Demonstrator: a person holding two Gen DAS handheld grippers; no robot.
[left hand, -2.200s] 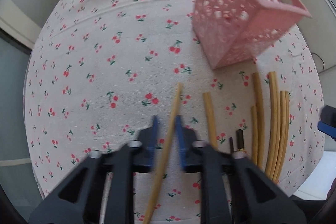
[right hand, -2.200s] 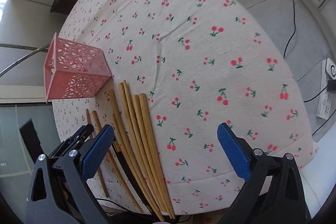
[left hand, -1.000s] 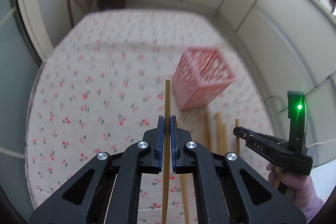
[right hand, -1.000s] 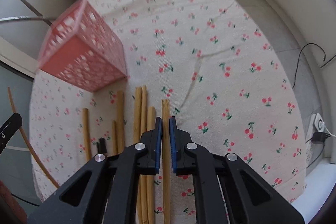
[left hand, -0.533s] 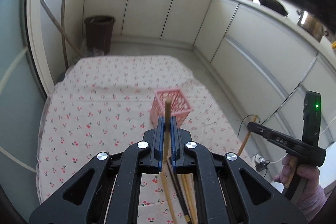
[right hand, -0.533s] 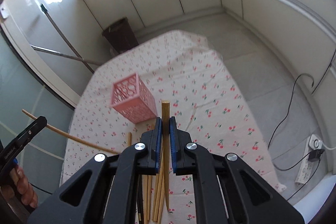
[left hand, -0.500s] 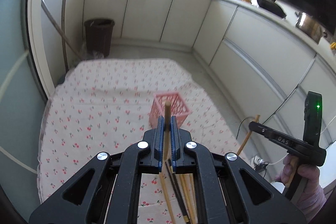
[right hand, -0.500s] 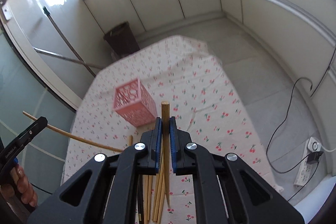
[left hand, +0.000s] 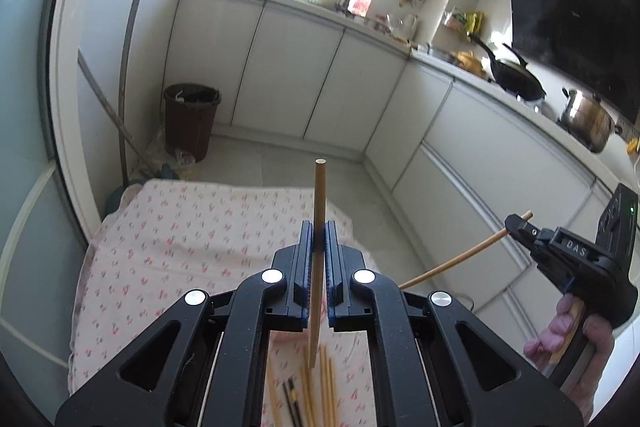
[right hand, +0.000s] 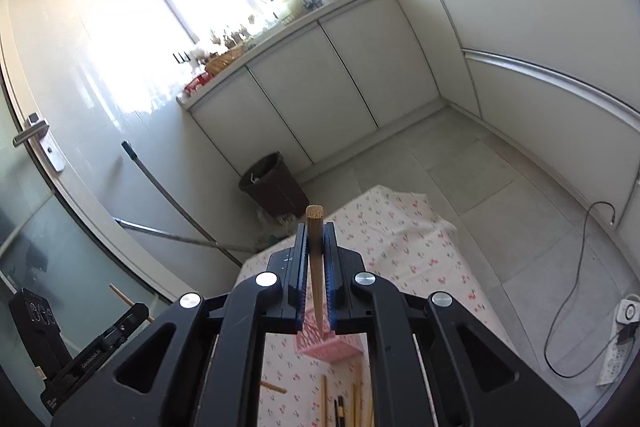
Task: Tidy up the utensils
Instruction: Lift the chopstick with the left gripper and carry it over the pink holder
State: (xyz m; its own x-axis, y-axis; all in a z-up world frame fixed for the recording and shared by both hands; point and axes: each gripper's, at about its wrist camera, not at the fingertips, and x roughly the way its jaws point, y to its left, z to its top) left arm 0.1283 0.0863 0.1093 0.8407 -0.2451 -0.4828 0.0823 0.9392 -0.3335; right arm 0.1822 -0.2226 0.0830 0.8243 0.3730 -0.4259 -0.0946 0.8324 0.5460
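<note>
Left wrist view shows the left gripper [left hand: 315,247] clamped tight on one chopstick [left hand: 319,203], which stands nearly upright between the blue pads, its top end well above them and its lower end hanging over the table [left hand: 168,227]. At the right of that view the right gripper [left hand: 516,225], carried by a hand [left hand: 568,323], pinches a second chopstick [left hand: 460,259] that slants down toward the table.

Right wrist view confirms it: the right gripper's jaws are closed narrow on that chopstick, held close to its top end. Below them the pink basket [right hand: 332,349] sits on the cherry-print cloth, partly hidden by the gripper's frame.

As for progress, both picks look done and both sticks are lifted clear of the cloth. Neither is in the basket yet, and whether the basket already holds anything cannot be told. Several loose chopsticks [left hand: 324,383] lie near the table's near edge, among them a dark pair [left hand: 290,393]. So the task appears to be at an early stage: two sticks are in the air awaiting delivery, and the rest of the pile would need further trips.
</note>
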